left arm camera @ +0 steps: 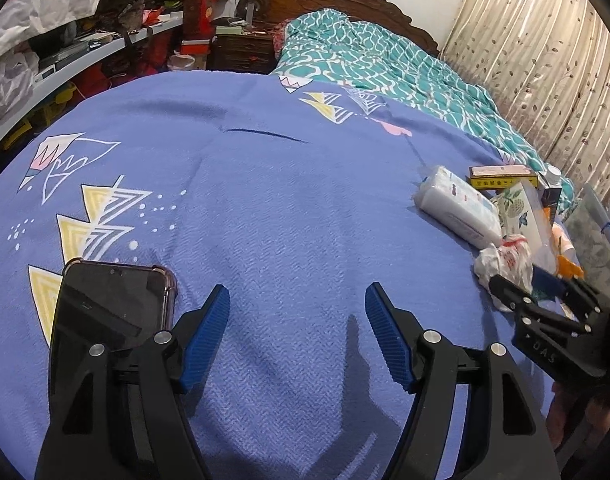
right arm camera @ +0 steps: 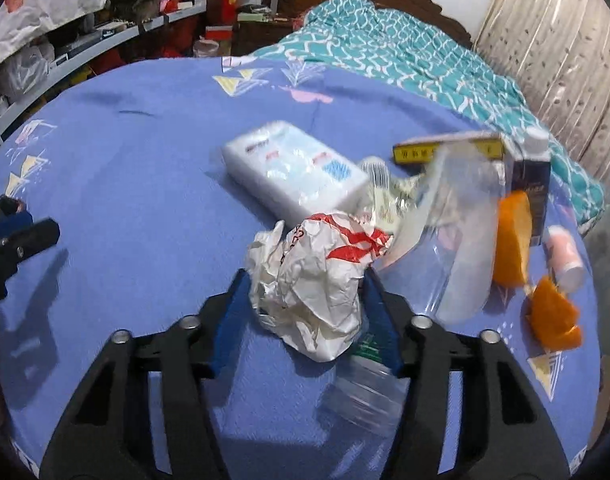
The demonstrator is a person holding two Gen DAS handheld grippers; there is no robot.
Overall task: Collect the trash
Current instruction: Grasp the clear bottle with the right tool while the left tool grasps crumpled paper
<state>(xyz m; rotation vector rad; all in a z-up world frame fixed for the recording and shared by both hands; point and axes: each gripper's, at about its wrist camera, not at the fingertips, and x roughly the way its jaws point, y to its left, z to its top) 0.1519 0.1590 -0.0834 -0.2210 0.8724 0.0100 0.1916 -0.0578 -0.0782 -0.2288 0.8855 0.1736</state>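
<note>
A crumpled white paper ball with red print [right arm camera: 313, 280] lies on the blue bedspread [right arm camera: 145, 184] between the fingers of my right gripper [right arm camera: 305, 284]; the blue pads sit at its two sides, and I cannot tell if they press it. The ball also shows in the left wrist view [left arm camera: 503, 260], with the right gripper [left arm camera: 543, 288] at it. My left gripper [left arm camera: 297, 300] is open and empty over bare bedspread [left arm camera: 265, 200]. Orange peel pieces [right arm camera: 553, 316], a clear plastic wrapper [right arm camera: 445, 240] and a clear plastic bottle [right arm camera: 365, 384] lie by the ball.
A black phone [left arm camera: 109, 312] lies left of my left gripper. A white tissue pack [right arm camera: 293, 172], a yellow box [right arm camera: 445, 148], a dark carton [right arm camera: 531, 184] and a small pink bottle [right arm camera: 565, 256] lie at the right. A teal quilt [left arm camera: 385, 64] covers the far bed. Shelves [left arm camera: 65, 60] stand left.
</note>
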